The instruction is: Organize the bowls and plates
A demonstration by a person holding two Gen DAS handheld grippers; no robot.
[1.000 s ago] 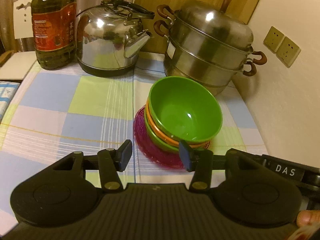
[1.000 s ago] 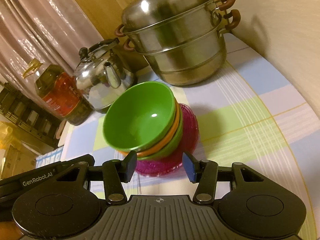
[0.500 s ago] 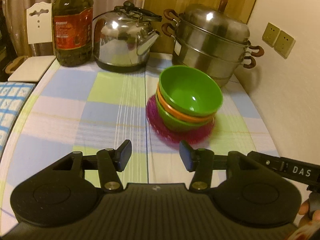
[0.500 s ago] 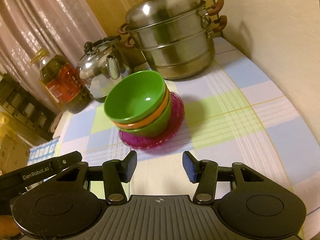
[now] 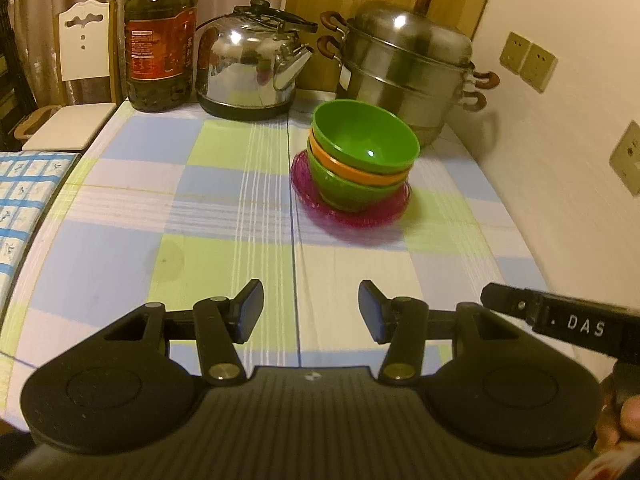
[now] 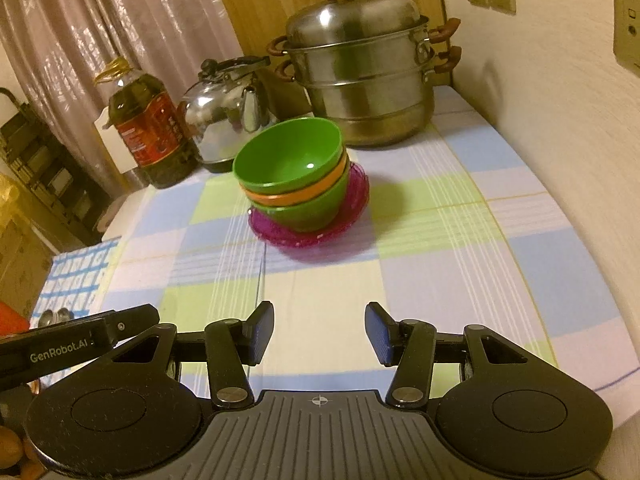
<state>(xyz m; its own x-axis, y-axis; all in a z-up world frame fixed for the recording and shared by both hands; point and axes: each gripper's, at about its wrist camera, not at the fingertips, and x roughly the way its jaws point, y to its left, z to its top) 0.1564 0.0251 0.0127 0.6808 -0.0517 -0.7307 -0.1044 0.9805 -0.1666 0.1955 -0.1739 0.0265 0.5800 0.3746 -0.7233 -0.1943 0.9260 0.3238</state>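
Observation:
Three nested bowls stand on a magenta plate (image 5: 352, 216) (image 6: 352, 200) in the middle of the checked tablecloth: a green bowl (image 5: 362, 140) (image 6: 290, 158) on top, an orange bowl (image 5: 360, 174) (image 6: 296, 198) under it, another green bowl (image 5: 340, 192) (image 6: 308, 214) at the bottom. My left gripper (image 5: 311, 310) hangs open over the near part of the table, well short of the stack. My right gripper (image 6: 319, 332) is open too, nothing between its fingers, equally far back from the stack.
Behind the stack stand a steel steamer pot (image 5: 408, 68) (image 6: 360, 68), a steel kettle (image 5: 248, 68) (image 6: 224, 116) and an oil bottle (image 5: 160, 36) (image 6: 148, 128). A wall with sockets (image 5: 528, 60) runs along the right. A white chair (image 5: 80, 80) and blue checked cloth (image 5: 24, 200) lie left.
Both grippers have pulled back from the stack toward the near table edge, so the bowls and plate look smaller and farther away. The stack has not moved. Both grippers stay open.

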